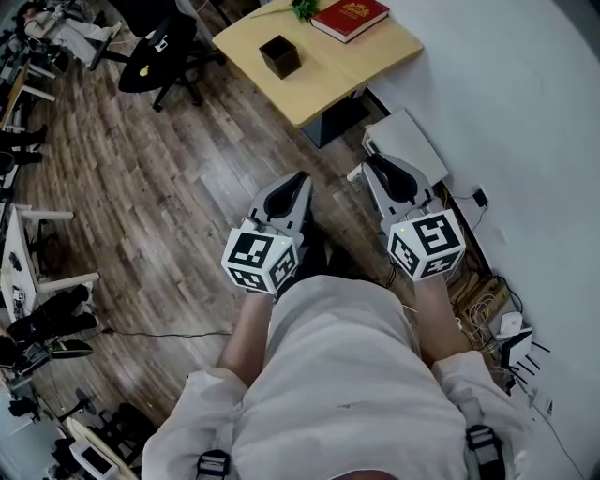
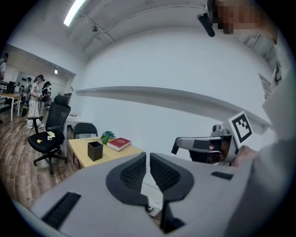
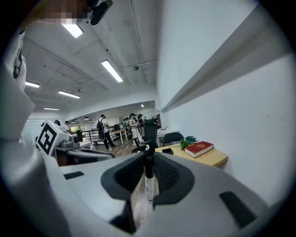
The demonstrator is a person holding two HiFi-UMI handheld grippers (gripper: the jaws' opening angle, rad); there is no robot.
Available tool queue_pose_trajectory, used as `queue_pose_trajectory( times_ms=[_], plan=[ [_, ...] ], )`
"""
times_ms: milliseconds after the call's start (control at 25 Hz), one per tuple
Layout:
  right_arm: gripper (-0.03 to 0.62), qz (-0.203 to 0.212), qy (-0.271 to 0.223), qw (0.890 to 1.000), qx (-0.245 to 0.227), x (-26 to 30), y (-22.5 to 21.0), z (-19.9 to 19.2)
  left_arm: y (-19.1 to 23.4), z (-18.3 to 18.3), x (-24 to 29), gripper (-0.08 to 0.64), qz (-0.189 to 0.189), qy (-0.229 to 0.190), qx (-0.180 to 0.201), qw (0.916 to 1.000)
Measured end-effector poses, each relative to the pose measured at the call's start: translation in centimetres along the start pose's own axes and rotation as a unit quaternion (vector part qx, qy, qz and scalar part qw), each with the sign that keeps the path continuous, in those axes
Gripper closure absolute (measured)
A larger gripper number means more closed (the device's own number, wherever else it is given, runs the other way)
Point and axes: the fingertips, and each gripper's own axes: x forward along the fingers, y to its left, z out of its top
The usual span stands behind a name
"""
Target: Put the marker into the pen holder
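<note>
A person in a white shirt, seen in the head view, holds the left hand-held gripper (image 1: 298,180) and the right hand-held gripper (image 1: 375,167) over a dark wood-plank floor (image 1: 187,187). Both are well apart from a pale wooden table (image 1: 352,66) set against a white wall (image 1: 525,112). On the table stand a black pen holder (image 1: 279,56), a red book (image 1: 349,17) and a green plant (image 1: 305,7). A black office chair (image 1: 157,52) sits near it, and cables (image 1: 487,300) trail along the wall. The left gripper view shows its jaws drawn together to a thin slit with nothing between them, the table far ahead. The right gripper view shows its jaws clenched on the marker (image 3: 148,180), black cap toward the jaw tips, while people (image 3: 104,129) stand deep in the open office under strip lights (image 3: 112,71).
</note>
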Motion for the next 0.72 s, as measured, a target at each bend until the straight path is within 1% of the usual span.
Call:
queue_pose_trajectory(
  times_ms=[520, 720],
  plan=[
    [0.528, 0.0, 0.007, 1.0, 0.004, 7.3, -2.6, 2.4, 6.2, 2.8, 4.8, 0.532, -0.002, 0.003, -0.009, 1.0],
    [0.528, 0.001, 0.008, 1.0, 0.003, 10.5, -2.9, 3.7, 8.9, 4.2, 5.9, 0.532, -0.002, 0.002, -0.008, 1.0]
  ],
)
